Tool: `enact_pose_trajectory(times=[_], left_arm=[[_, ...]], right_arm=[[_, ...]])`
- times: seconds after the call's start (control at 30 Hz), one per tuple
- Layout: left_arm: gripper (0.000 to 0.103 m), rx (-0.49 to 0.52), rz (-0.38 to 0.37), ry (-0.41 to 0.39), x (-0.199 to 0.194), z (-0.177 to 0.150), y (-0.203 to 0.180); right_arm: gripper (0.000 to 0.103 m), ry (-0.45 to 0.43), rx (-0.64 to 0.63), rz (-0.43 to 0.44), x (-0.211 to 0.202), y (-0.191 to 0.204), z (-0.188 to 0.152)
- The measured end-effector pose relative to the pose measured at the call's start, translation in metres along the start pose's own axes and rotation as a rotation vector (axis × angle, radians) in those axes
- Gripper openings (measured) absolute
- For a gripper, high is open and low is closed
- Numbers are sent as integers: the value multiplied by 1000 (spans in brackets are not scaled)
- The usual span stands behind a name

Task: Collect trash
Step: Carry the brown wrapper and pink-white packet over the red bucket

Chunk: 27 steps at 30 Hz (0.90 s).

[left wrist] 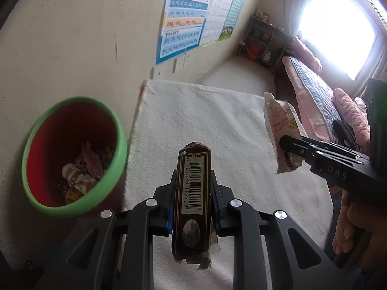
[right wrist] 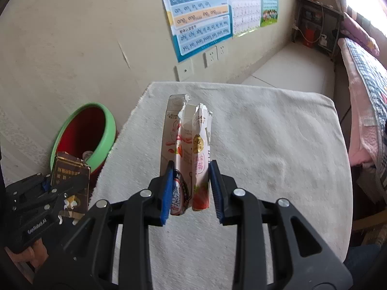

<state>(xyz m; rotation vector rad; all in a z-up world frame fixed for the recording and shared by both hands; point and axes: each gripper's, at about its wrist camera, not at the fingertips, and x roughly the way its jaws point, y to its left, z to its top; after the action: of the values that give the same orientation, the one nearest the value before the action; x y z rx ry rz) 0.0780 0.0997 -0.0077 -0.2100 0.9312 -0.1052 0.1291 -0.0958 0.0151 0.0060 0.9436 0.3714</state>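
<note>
My left gripper [left wrist: 192,193] has its jaws pinched on a dark brown box [left wrist: 192,200], narrow side up, with a white barcode label along it and a torn, ragged end nearest the camera. From the right wrist view I can see that same box [right wrist: 70,178] held in the left gripper [right wrist: 52,188] just in front of the bin, its gold-edged face toward me. My right gripper [right wrist: 191,186] is clamped on a crumpled pink-and-white snack carton [right wrist: 191,149], the blue pads [right wrist: 167,193] pressing its lower part from both sides while its ripped top stands clear above them. In the left wrist view the carton [left wrist: 281,130] hangs at the tip of the right gripper [left wrist: 290,149], with a hand [left wrist: 348,229] wrapped around the handle below. Both pieces are held above a table covered with a white towel [right wrist: 266,145]. The bin [left wrist: 72,154], red inside with a green rim, sits on the floor just beside the table's left edge, against the wall, and already holds crumpled wrappers [left wrist: 82,171] at the bottom. Posters [right wrist: 200,21] hang on the wall beyond the table.
</note>
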Motion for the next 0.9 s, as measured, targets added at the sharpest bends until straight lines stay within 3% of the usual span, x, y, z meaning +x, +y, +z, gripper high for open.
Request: enact_pose_trajectory(times=[0.4, 0.9], left_arm=[[20, -27, 38, -43, -20, 16, 29], [20, -122, 132, -83, -45, 26, 95]], right_arm=[[29, -23, -41, 58, 4, 39, 18], [29, -18, -115, 158, 16, 112, 33]])
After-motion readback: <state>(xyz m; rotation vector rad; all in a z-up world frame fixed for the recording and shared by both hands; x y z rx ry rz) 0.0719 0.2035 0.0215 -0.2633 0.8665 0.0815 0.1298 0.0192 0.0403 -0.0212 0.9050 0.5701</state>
